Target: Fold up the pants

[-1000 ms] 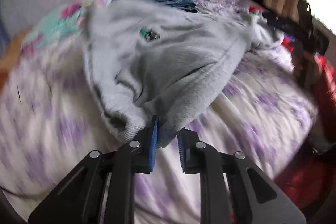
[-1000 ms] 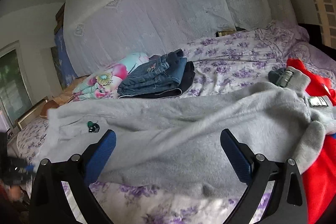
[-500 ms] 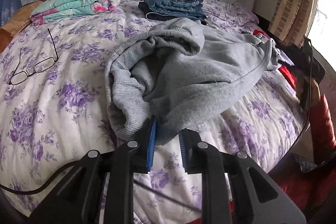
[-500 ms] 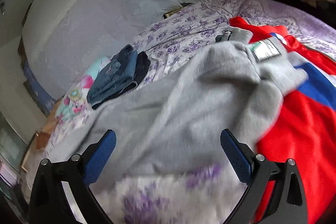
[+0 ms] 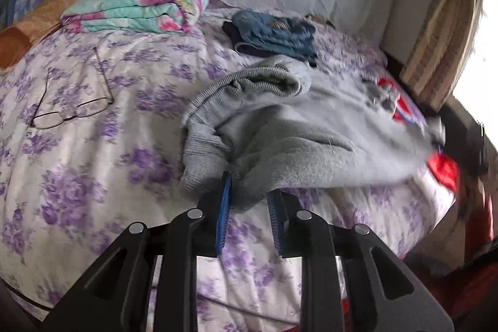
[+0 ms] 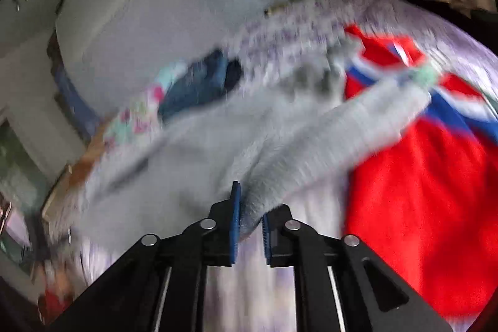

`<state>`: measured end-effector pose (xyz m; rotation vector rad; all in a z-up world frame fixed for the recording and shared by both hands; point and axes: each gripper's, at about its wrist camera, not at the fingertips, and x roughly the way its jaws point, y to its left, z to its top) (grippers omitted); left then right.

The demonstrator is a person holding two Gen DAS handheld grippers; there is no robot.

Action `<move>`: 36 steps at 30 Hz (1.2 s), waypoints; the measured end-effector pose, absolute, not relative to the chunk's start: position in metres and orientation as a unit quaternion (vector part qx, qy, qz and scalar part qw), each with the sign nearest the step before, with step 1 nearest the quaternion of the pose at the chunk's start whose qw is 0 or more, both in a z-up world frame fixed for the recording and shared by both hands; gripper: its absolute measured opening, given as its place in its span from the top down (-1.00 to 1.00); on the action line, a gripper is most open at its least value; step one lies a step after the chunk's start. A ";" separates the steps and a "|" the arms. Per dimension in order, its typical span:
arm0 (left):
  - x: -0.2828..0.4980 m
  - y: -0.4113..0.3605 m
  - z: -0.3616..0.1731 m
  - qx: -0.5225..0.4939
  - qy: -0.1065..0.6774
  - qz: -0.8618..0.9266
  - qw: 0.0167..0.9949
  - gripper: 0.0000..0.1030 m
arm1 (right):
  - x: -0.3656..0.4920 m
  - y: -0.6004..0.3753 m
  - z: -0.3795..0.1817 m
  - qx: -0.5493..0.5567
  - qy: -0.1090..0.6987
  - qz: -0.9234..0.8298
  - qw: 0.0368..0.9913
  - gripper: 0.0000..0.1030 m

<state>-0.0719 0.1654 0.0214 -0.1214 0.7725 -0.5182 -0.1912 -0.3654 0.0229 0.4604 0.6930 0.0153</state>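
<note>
Grey fleece sweatpants (image 5: 311,133) lie on the purple-floral bedsheet (image 5: 93,145), long axis running 8-to-2 o'clock from the L gripper (image 5: 249,207), its slightly opening jaws pinching the waistband, while R gripper (image 6: 250,217), just closing, clamps the leg fabric.

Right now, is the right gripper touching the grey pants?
Touching. The right wrist view shows the right gripper, whose jaws have just been closing, with a fold of the grey pants pinched between both blue pads.
</note>
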 end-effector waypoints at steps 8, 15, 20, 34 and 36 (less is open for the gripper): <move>-0.081 0.198 0.021 -0.081 0.388 -0.185 0.899 0.01 | -0.245 -0.341 0.039 0.134 0.361 -0.004 0.923 0.02; -0.110 0.180 0.070 -0.054 0.318 -0.198 0.926 -0.33 | -0.196 -0.340 0.032 0.029 0.348 -0.075 0.934 -0.47; -0.078 0.133 0.101 -0.041 0.292 -0.251 0.922 -0.71 | -0.184 -0.330 -0.025 -0.035 0.380 -0.084 0.921 -0.68; 0.129 0.187 0.002 -0.353 0.505 -0.113 0.779 -0.17 | -0.188 -0.343 0.010 0.015 0.347 -0.037 0.937 -0.81; 0.120 0.192 0.015 -0.341 0.492 -0.134 0.790 -0.57 | -0.183 -0.348 0.022 0.033 0.330 -0.030 0.943 -0.82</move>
